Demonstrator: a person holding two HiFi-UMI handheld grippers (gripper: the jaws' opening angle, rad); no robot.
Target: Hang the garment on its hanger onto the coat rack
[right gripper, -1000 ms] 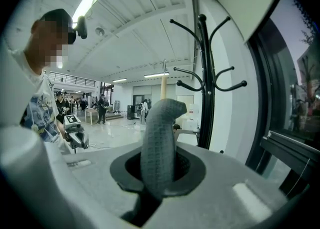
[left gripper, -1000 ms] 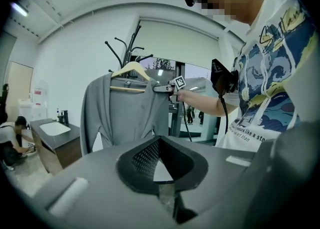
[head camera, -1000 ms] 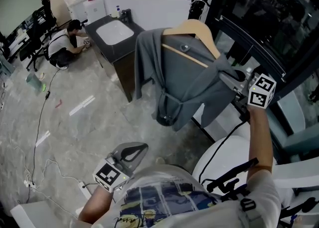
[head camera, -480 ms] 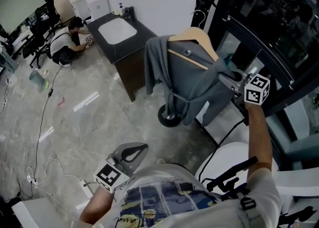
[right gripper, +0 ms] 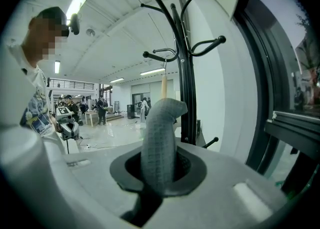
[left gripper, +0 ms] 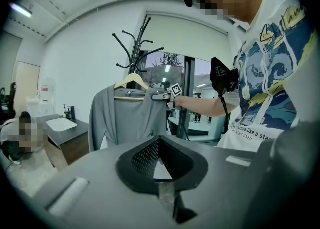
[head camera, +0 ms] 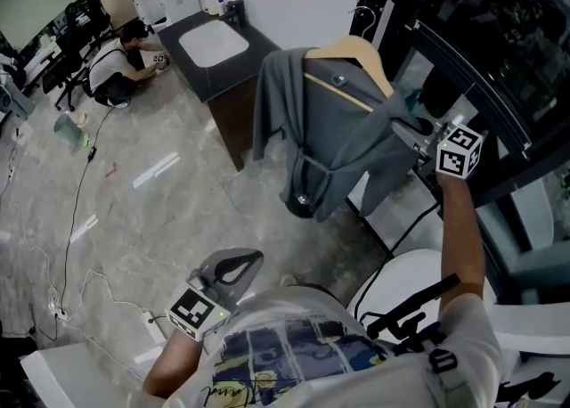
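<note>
Two grippers: the right gripper (right gripper: 159, 145) pinches the grey garment (head camera: 334, 143), jaws just loosening slightly, coat rack (right gripper: 186, 73) directly ahead. The left gripper (left gripper: 159, 140) has its jaws together, empty.

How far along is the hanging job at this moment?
Done: the grey garment sits on its wooden hanger, held at the black coat rack. In hand: the right gripper pinches the fabric, jaws just easing open. Remaining: confirm the metal hook rests on an arm, then release.

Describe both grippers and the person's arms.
The left gripper and right gripper are grey shells with dark teardrop jaw openings, each bearing a white cube of black square markers. A black cable trails below the right one, whose jaws have just opened slightly yet grip the grey garment. White T-shirt, short sleeves.
</note>
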